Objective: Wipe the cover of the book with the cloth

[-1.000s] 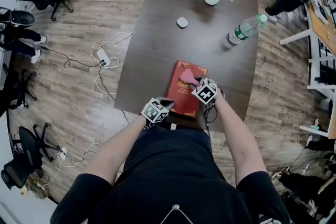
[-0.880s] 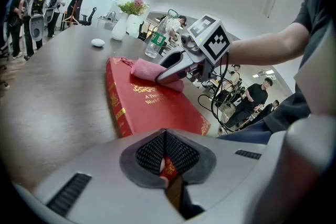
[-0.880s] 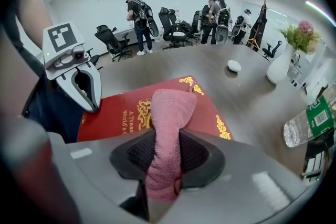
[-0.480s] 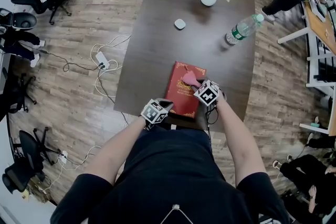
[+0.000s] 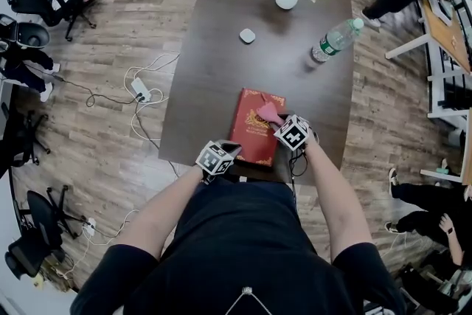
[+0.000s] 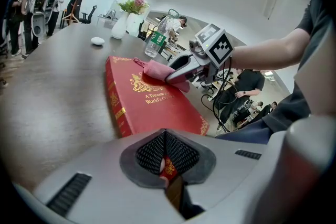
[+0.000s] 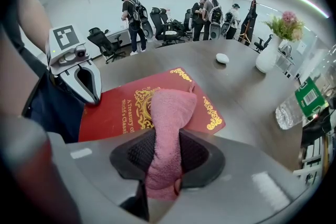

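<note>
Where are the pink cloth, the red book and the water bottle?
cloth point(image 7: 168, 113), right gripper view, folded middle
book point(image 5: 249, 133), head view, bare cover
bottle point(image 5: 332, 40), head view, clear body

The person wore a dark navy short-sleeved top point(image 5: 236, 247), with a small pale mark at 6 o'clock in the head view. The left gripper point(image 6: 167, 168) and right gripper point(image 7: 164, 168) had smooth grey shells, dark ribbed pads point(image 6: 149, 153) and cubes point(image 5: 216, 156) printed with black-and-white squares. Black cables point(image 5: 295, 162) hung toward 6 o'clock below the right one.
</note>
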A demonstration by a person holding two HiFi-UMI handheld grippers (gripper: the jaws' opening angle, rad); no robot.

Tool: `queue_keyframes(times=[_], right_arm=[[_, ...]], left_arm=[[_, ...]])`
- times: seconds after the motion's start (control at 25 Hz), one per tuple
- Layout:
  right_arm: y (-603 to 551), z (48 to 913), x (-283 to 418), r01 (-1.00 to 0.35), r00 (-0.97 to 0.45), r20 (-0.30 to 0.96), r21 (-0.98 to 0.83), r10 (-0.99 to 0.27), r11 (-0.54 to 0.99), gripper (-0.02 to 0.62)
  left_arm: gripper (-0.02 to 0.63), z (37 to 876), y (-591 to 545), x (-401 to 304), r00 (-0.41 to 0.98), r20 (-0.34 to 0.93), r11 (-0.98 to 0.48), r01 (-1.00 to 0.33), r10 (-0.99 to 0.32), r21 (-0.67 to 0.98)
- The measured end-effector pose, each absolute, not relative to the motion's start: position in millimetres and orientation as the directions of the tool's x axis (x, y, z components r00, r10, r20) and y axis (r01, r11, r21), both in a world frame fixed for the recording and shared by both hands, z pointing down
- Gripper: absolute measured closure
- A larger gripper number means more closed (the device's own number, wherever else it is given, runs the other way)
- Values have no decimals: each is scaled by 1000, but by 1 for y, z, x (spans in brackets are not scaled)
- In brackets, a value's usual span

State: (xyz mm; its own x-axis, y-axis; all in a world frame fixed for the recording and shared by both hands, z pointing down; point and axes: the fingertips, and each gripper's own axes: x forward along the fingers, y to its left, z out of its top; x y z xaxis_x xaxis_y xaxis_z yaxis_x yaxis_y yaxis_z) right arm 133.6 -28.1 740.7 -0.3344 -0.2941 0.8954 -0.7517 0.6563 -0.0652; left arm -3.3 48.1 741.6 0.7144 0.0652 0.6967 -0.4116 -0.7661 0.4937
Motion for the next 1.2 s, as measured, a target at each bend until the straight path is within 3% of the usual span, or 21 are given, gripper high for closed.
queue_keyframes(times=[1.2], right_arm=[[4, 739, 184, -824, -198, 938, -1, -286, 567, 472]], left_arm=[[611, 743, 47, 0, 709, 699, -786, -379, 91, 487]])
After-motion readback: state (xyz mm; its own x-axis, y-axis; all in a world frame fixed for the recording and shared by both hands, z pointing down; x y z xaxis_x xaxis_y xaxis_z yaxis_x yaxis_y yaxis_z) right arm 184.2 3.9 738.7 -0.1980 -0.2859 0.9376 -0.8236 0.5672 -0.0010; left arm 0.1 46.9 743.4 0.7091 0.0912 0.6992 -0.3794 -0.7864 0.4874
